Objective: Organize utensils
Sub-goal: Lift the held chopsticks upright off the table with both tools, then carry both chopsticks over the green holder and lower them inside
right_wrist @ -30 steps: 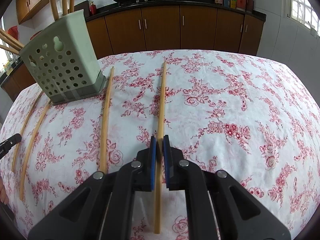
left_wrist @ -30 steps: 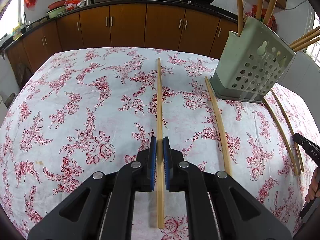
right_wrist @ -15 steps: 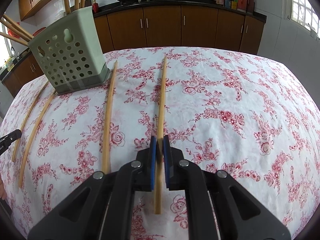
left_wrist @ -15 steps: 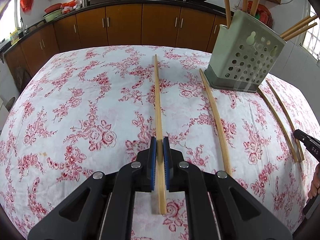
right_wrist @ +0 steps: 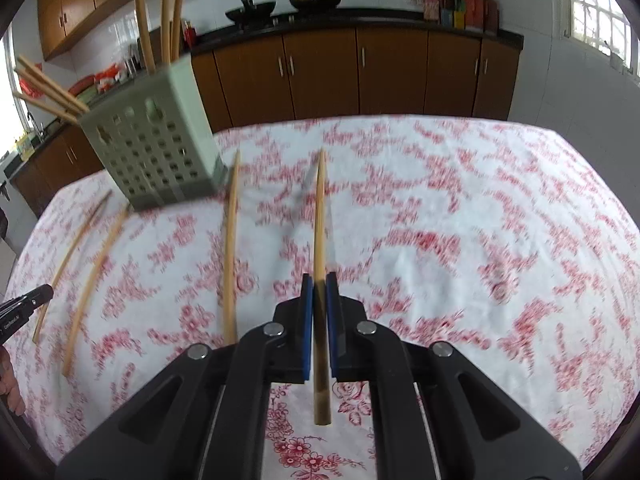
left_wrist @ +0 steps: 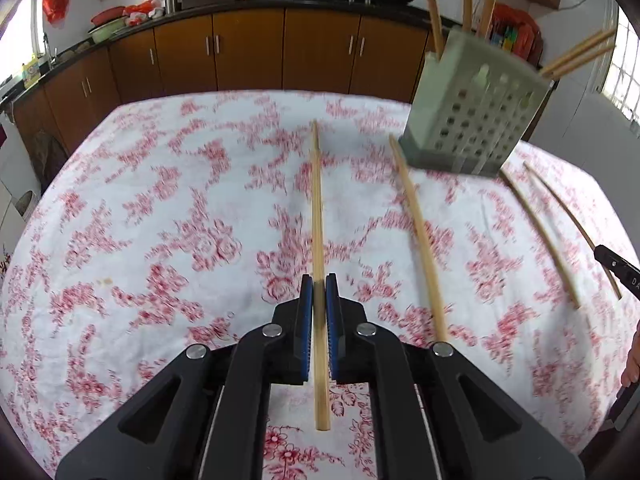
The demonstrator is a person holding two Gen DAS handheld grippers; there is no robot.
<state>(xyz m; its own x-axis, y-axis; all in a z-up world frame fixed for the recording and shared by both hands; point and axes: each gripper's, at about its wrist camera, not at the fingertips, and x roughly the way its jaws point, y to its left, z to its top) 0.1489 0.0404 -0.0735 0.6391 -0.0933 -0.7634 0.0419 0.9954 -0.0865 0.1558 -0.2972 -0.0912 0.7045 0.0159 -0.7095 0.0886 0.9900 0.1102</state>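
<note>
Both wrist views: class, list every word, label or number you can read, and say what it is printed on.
"DA": white letters on a finger of the right gripper, cut off by the left wrist view's edge.
White print on a finger of the left gripper, right wrist view: too blurred to read.
Boxes on the counter: labels too small to read.
</note>
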